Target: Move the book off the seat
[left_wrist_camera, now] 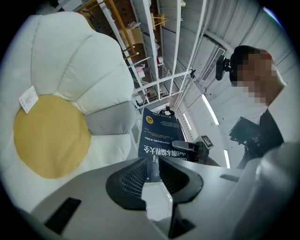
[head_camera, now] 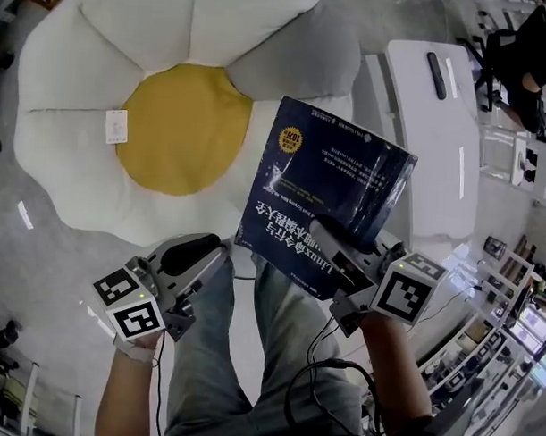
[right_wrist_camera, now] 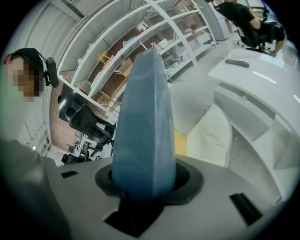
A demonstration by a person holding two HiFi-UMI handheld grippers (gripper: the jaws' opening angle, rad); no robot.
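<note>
Book [head_camera: 332, 183] hanging above the flower cushion [head_camera: 99, 90].
Right claw [head_camera: 333, 240] is clamping its edge; left claw [head_camera: 214, 253] is hovering slightly apart beside the corner.

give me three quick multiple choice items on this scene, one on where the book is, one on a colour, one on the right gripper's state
1. Where is the book?
A flat on the floor
B held in the air, off the seat
C on a white desk

2. What colour is the seat's centre?
A yellow
B red
C green

3. How do the right gripper jaws stand?
A wide apart, empty
B shut on the book
C shut on a remote

Answers:
1 B, the head view shows it lifted over the legs.
2 A, a yellow disc sits amid white petals.
3 B, the right gripper view shows the book's edge clamped between the jaws.
</note>
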